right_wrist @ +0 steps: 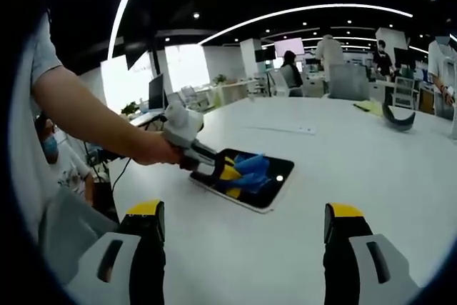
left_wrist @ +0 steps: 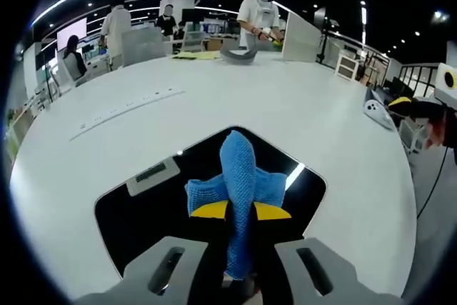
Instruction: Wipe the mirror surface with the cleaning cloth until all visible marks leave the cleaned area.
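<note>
Left gripper view: left tongs (left_wrist: 240, 213) clenched on the blue cloth (left_wrist: 239, 176), pressed on the mirror (left_wrist: 128, 208) flat on the white tabletop (left_wrist: 285, 112). Right tongs (right_wrist: 243, 237) released, well apart. Advice: keep cloth flat, overlap strokes, stay inside the edges.

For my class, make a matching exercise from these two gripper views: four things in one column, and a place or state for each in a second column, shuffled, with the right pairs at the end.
Things
1. cleaning cloth
2. mirror
3. left gripper
4. right gripper

Places or states
A. jaws wide apart, holding nothing, above the white table
B. lying flat on the table, dark surface up
C. blue, pinched between yellow-tipped jaws
D. held in a person's hand, over the mirror

Pairs: 1-C, 2-B, 3-D, 4-A
</note>
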Action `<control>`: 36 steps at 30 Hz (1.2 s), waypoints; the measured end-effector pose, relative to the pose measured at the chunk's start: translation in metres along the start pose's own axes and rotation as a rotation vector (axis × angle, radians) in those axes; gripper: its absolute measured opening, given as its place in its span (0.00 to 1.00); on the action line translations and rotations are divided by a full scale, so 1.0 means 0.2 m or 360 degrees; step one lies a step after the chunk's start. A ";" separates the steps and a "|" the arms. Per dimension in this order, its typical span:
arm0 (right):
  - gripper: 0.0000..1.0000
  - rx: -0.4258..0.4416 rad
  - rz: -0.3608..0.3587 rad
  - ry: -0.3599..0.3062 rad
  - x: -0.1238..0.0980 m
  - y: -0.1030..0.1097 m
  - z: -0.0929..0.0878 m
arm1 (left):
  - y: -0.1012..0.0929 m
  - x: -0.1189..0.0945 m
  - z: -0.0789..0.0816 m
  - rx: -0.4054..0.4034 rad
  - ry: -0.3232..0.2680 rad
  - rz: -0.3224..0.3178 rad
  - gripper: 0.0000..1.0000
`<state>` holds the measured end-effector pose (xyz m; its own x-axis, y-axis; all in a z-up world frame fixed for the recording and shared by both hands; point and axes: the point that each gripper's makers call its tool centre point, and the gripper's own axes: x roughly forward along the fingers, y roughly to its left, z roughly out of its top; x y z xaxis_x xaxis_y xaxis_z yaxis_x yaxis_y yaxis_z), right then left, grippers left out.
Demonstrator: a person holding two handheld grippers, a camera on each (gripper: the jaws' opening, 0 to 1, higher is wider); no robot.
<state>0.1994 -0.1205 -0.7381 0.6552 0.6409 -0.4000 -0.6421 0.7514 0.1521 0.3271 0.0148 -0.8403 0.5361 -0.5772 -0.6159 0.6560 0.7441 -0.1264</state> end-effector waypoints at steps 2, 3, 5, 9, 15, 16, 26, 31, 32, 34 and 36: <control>0.91 -0.0009 -0.0002 0.0002 -0.01 0.00 0.00 | -0.01 -0.01 -0.01 -0.0002 0.0000 0.0004 0.10; 0.91 -0.0002 -0.0004 -0.0002 -0.02 0.00 0.00 | -0.02 -0.01 -0.01 -0.0001 0.0000 0.0004 0.10; 0.91 0.0011 -0.0014 -0.0021 -0.03 0.00 0.01 | -0.02 -0.02 -0.02 0.0002 -0.0001 0.0004 0.10; 0.91 -0.0001 -0.0023 -0.0018 -0.04 0.00 0.01 | -0.03 -0.04 -0.03 -0.0010 0.0003 -0.0002 0.10; 0.91 0.0004 -0.0041 0.0000 -0.05 0.01 -0.01 | -0.05 -0.05 -0.05 -0.0012 0.0011 -0.0002 0.10; 0.91 0.0002 -0.0038 -0.0001 -0.05 0.01 -0.01 | -0.05 -0.06 -0.05 -0.0012 0.0013 -0.0005 0.10; 0.91 -0.0012 -0.0028 -0.0005 -0.07 0.04 -0.01 | -0.07 -0.08 -0.07 0.0032 0.0040 -0.0018 0.10; 0.91 -0.0011 -0.0035 -0.0013 -0.09 0.04 -0.01 | -0.08 -0.08 -0.09 0.0028 0.0047 -0.0015 0.10; 0.91 -0.0010 -0.0036 -0.0014 -0.09 0.04 -0.01 | -0.08 -0.09 -0.09 0.0028 0.0046 -0.0013 0.10; 0.90 -0.0018 -0.0043 -0.0008 -0.09 0.03 -0.02 | -0.09 -0.09 -0.09 0.0031 0.0047 -0.0011 0.10; 0.90 -0.0006 -0.0045 -0.0023 -0.10 0.03 -0.01 | -0.09 -0.09 -0.09 0.0044 0.0053 -0.0013 0.10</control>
<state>0.1815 -0.1281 -0.7312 0.6787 0.6219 -0.3907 -0.6249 0.7685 0.1377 0.2959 0.0185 -0.8406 0.5130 -0.5713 -0.6407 0.6749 0.7296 -0.1101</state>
